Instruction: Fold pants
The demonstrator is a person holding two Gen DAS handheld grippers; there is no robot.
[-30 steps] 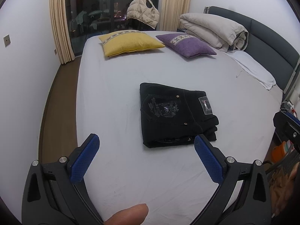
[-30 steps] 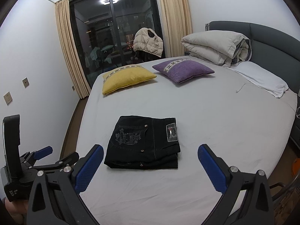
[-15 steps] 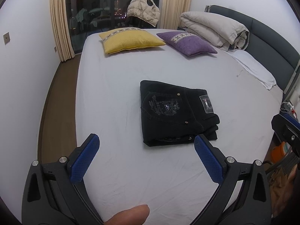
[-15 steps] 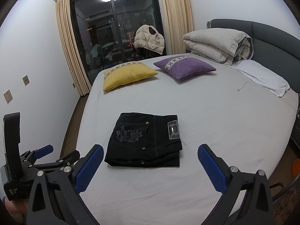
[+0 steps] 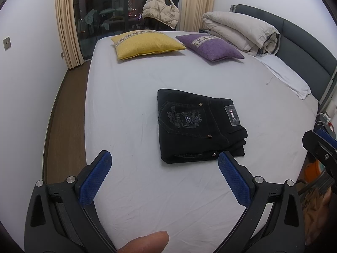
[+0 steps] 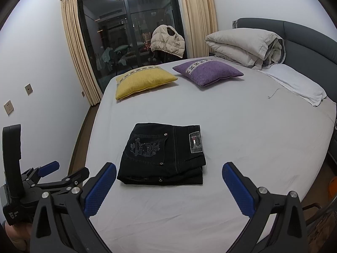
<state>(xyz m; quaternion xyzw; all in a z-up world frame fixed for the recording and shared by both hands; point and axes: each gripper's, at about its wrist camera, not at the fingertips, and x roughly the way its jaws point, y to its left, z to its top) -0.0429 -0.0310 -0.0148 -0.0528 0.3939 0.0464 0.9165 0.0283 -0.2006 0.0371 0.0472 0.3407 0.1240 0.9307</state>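
Black pants [image 5: 198, 124] lie folded into a compact rectangle on the white bed [image 5: 130, 97], back pocket and label up. They also show in the right wrist view [image 6: 164, 154]. My left gripper [image 5: 164, 158] is open and empty, held back from the pants above the near part of the bed. My right gripper [image 6: 168, 168] is open and empty, also short of the pants. The left gripper's body [image 6: 31, 181] shows at the lower left of the right wrist view.
A yellow pillow [image 5: 145, 43] and a purple pillow [image 5: 210, 46] lie at the far side. A rolled duvet [image 5: 242, 31] and white pillow [image 5: 286, 73] sit by the grey headboard [image 5: 305, 48]. Wood floor [image 5: 63, 113] runs left of the bed.
Both grippers drew back and tilted slightly; the pants stay still on the bed. Both stay open.
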